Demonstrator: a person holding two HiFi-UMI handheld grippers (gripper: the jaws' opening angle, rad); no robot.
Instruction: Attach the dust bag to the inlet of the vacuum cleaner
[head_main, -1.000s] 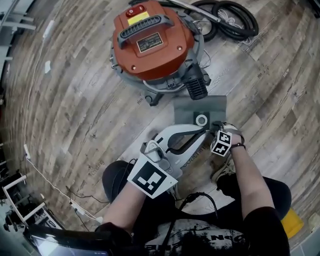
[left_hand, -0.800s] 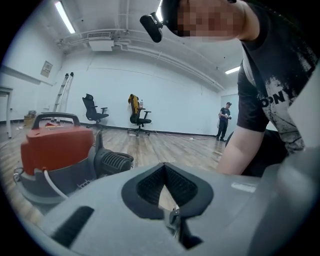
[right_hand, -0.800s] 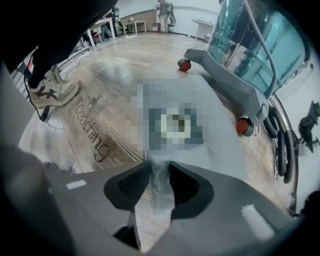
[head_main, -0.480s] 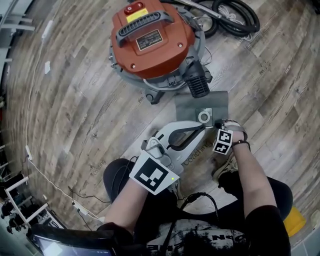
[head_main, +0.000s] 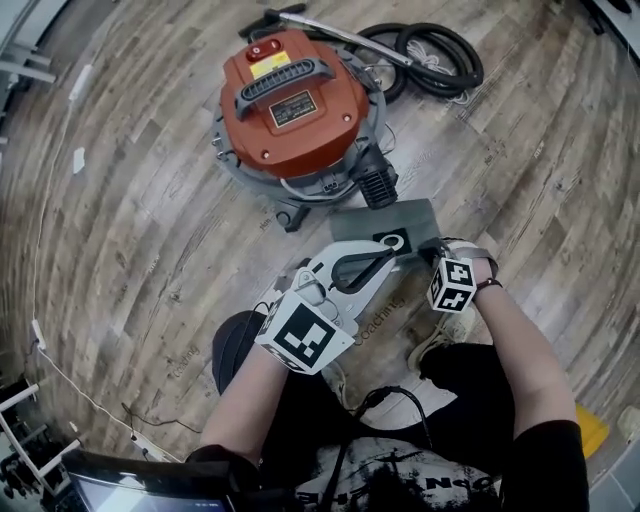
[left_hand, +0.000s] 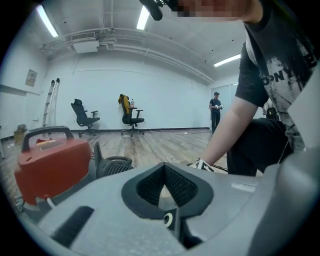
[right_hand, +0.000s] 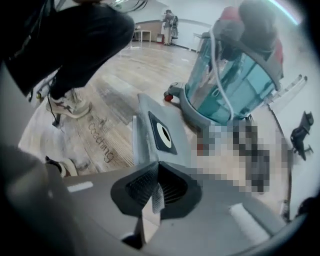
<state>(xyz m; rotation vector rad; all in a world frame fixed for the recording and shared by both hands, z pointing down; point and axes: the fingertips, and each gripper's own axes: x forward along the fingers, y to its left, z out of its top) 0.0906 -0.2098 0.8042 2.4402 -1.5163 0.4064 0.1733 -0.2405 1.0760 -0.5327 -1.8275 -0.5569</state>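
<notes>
Dust bag (head_main: 382, 218) edge clamped in my right hand-held gripper (right_hand: 154, 192), pointing steeply down | left hand-held gripper (head_main: 390, 257) together, empty, near level

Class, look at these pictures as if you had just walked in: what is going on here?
A person low over a wooden floor holds a claw in each hand. The right claw is shut on one edge of the grey dust bag, just in front of the red vacuum cleaner. The left claw is shut and empty. The bag is not yet on the vacuum's inlet.
</notes>
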